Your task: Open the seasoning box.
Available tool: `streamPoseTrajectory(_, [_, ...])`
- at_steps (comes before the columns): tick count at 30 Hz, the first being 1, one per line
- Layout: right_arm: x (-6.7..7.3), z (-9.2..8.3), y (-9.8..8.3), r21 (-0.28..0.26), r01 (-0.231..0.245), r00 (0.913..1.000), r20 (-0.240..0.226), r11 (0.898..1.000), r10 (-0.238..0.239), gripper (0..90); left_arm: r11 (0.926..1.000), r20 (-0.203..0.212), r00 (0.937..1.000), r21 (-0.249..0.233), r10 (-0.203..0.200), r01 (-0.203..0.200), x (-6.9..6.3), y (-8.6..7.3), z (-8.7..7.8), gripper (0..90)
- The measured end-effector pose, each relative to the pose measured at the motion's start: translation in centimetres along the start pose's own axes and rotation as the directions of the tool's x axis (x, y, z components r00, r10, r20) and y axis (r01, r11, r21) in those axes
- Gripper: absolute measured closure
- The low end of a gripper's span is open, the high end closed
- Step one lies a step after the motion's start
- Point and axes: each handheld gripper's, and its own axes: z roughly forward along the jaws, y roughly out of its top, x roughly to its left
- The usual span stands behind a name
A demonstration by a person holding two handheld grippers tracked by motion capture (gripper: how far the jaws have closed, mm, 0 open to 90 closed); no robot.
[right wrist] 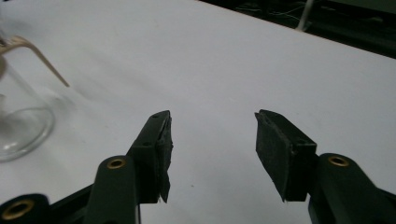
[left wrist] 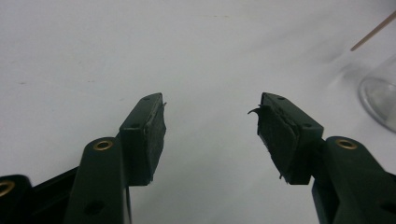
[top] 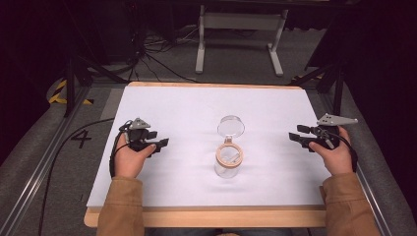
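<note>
A clear glass jar (top: 228, 160) stands in the middle of the white sheet, its round hinged lid (top: 231, 126) swung open behind it and a tan ring at its mouth. My left gripper (top: 160, 143) rests low to the jar's left, pointing toward it, open and holding nothing. My right gripper (top: 295, 133) sits near the sheet's right edge, also open and holding nothing. In the left gripper view the jaws (left wrist: 210, 109) stand wide over bare sheet, with the jar (left wrist: 380, 100) at the right edge. In the right gripper view the jaws (right wrist: 212, 123) are apart and the jar (right wrist: 21, 126) shows at the left.
The white sheet (top: 206, 105) covers a wooden table whose front edge (top: 211, 216) lies near the person. Beyond the table are a white metal frame (top: 241, 29) and floor cables (top: 147, 54). A dark rail (top: 39, 167) runs along the left side.
</note>
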Motion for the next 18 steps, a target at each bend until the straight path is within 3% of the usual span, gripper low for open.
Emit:
streamPoseTrajectory(7, [-1.0,1.3,-1.6,0.078,-0.034,0.9985,0.046,0.996,0.03,45.3,1.0,-0.009,0.9999,0.0,-0.008,0.008,0.5,-0.6,0.9,37.6])
streamPoseTrajectory(10, [-1.3,2.0,-2.4,0.149,-0.081,0.9956,0.059,0.985,0.073,45.3,0.9997,0.01,0.9998,0.02,-0.015,0.015,0.6,-0.8,1.2,36.9])
streamPoseTrajectory(11, [-1.4,2.2,-2.5,0.168,-0.084,0.9951,0.067,0.982,0.073,45.3,0.9991,0.017,0.9997,0.039,-0.016,0.015,0.7,-0.9,1.3,36.5])
streamPoseTrajectory(13, [-1.5,2.4,-2.7,0.196,-0.087,0.9939,0.084,0.977,0.071,45.3,0.9992,0.034,0.9991,0.031,-0.027,0.026,0.8,-1.0,1.5,36.3])
streamPoseTrajectory(18, [-1.4,3.0,-3.1,0.267,-0.084,0.9956,0.064,0.96,0.069,44.2,0.998,0.047,0.998,0.047,-0.044,0.041,0.7,-1.2,1.6,35.3])
